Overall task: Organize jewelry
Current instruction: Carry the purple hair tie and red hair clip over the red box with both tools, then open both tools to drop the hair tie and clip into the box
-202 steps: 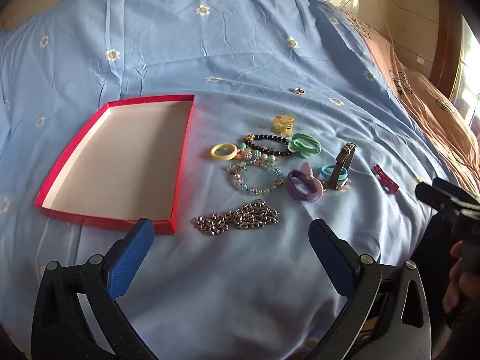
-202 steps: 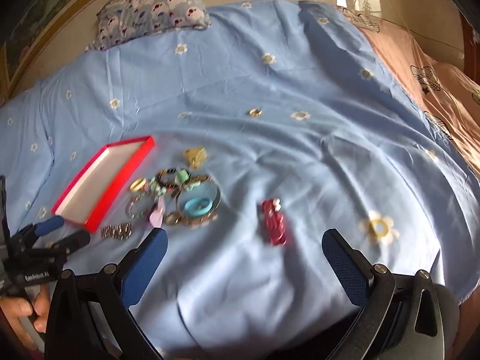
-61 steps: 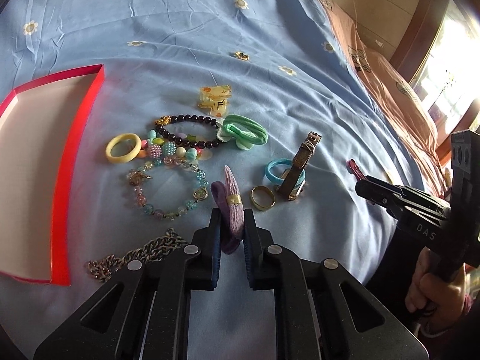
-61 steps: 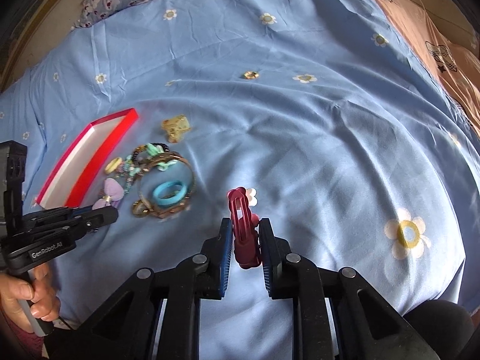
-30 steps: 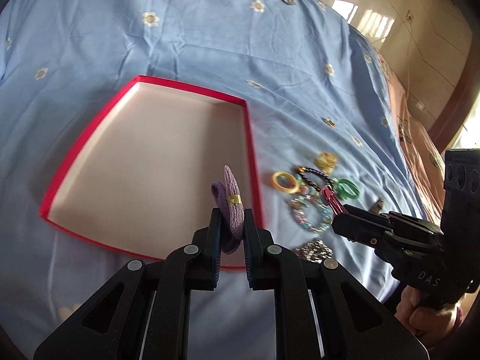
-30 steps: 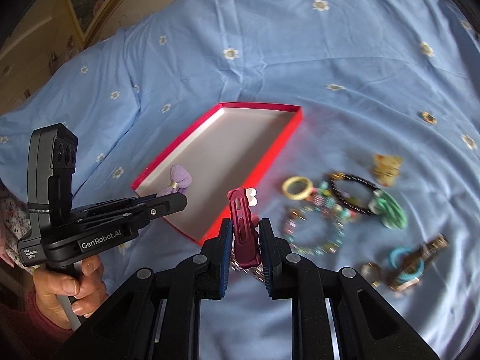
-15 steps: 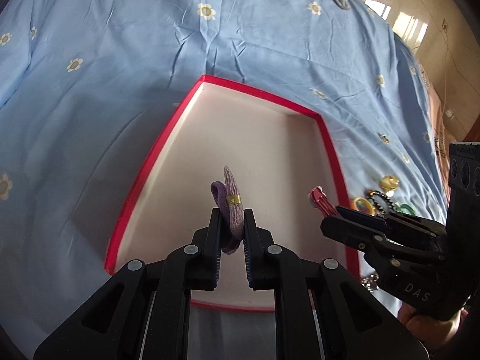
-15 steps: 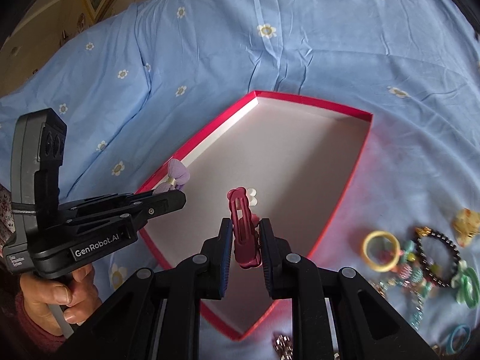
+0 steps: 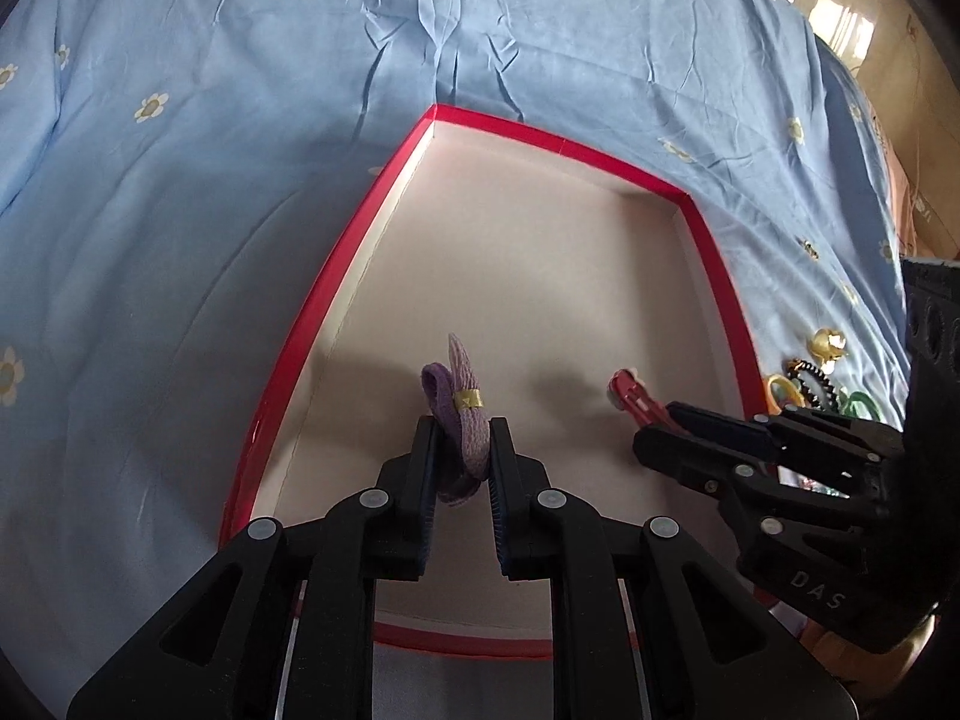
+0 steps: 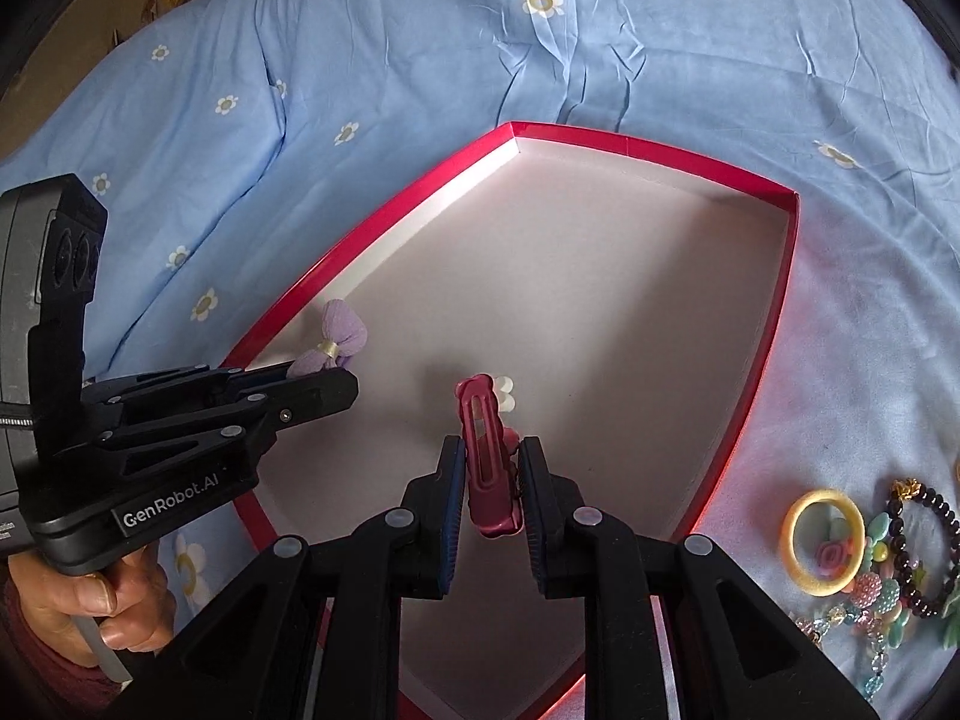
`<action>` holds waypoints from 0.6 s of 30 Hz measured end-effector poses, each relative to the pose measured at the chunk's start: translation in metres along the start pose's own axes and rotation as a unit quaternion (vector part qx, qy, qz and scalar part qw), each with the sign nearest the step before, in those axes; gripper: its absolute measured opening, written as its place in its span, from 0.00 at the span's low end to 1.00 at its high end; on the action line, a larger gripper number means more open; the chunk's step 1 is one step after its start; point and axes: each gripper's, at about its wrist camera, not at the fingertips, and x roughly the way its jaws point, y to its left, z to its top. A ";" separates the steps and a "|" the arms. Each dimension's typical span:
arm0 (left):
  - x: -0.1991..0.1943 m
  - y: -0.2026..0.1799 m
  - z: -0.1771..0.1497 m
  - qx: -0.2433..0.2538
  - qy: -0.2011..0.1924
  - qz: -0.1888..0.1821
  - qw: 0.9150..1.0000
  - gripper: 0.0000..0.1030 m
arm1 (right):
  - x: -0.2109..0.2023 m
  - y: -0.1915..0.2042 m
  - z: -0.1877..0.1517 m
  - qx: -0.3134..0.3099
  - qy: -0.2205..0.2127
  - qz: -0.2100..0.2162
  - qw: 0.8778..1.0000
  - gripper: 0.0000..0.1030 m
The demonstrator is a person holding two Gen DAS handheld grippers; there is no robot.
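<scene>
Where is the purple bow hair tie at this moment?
The purple bow hair tie is pinched in the left hand-held gripper, held over the red tray near its left rim, left of the red hair clip.

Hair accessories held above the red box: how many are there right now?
2. A purple bow hair tie in the left gripper, a maroon hair clip in the right gripper. Both hang over the red box.
</scene>
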 end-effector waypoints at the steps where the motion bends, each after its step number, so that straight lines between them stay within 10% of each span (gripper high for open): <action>1: 0.000 -0.001 0.000 0.001 -0.001 0.002 1.000 0.14 | 0.000 0.000 0.000 0.000 -0.001 0.000 1.000 0.18; 8: -0.002 -0.002 0.001 0.004 -0.002 0.019 1.000 0.40 | 0.002 0.000 0.000 0.001 -0.001 0.003 1.000 0.24; 18: -0.025 0.002 -0.002 -0.019 -0.025 0.015 0.999 0.41 | -0.026 -0.010 0.002 0.020 -0.038 0.011 0.999 0.36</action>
